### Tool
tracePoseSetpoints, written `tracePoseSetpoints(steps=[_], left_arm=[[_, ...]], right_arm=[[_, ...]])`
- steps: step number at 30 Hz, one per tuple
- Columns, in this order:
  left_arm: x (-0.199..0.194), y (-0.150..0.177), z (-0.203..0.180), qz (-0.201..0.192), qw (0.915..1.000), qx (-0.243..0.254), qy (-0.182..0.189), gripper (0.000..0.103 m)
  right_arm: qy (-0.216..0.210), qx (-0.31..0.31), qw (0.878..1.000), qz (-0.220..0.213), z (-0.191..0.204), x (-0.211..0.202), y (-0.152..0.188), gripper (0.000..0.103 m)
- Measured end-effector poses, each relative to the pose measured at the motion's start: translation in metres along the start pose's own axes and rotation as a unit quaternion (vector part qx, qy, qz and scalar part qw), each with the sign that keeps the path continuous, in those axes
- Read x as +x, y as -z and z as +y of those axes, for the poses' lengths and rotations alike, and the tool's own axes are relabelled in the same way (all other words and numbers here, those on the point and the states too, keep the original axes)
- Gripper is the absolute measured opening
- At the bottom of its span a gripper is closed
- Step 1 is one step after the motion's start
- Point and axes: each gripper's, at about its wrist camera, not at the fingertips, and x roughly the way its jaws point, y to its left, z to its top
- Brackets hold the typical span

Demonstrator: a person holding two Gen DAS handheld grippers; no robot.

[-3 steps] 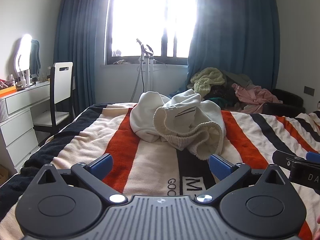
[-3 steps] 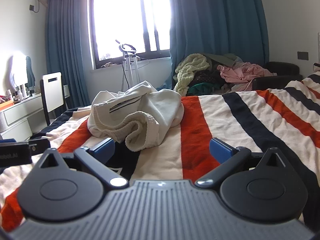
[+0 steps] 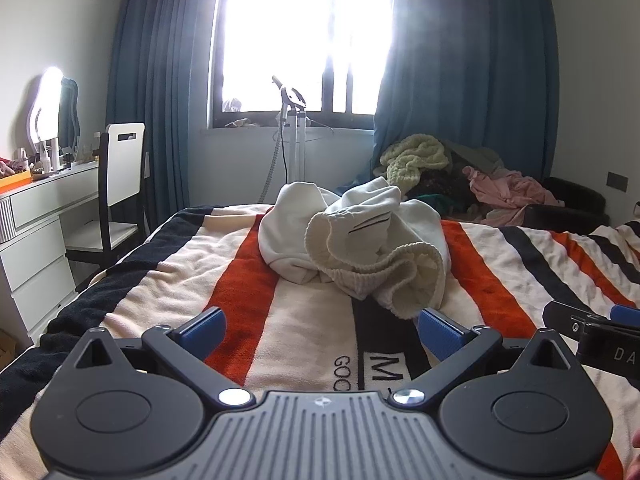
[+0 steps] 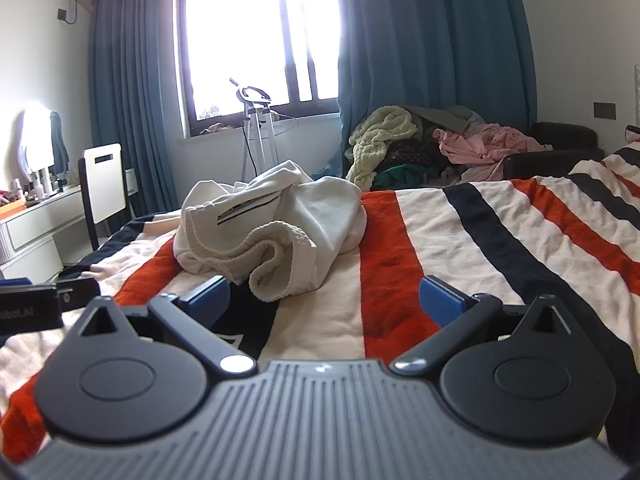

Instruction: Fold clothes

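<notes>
We hold our left gripper [image 3: 320,332] and right gripper [image 4: 324,300] side by side with their blue jaws wide apart and empty, because the crumpled cream knitted sweater [image 3: 356,248] just ahead of them on the striped blanket [image 3: 248,292] needs grabbing before folding.

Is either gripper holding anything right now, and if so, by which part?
Nothing is held. The left gripper and right gripper are both open, short of the crumpled white sweatshirt.

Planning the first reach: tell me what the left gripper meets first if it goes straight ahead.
Probably the striped blanket just short of the crumpled cream sweatshirt, since the open left gripper points slightly downward; depth is unclear.
</notes>
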Motion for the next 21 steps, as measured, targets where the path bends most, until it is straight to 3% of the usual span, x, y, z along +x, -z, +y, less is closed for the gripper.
tracePoseSetpoints(steps=[21], left_arm=[[0.0048, 0.0031, 0.0002, 0.003, 1.0000, -0.005, 0.005, 0.103]], right_arm=[[-0.003, 0.014, 1.000, 0.015, -0.0015, 0.0042, 0.0035, 0.103]])
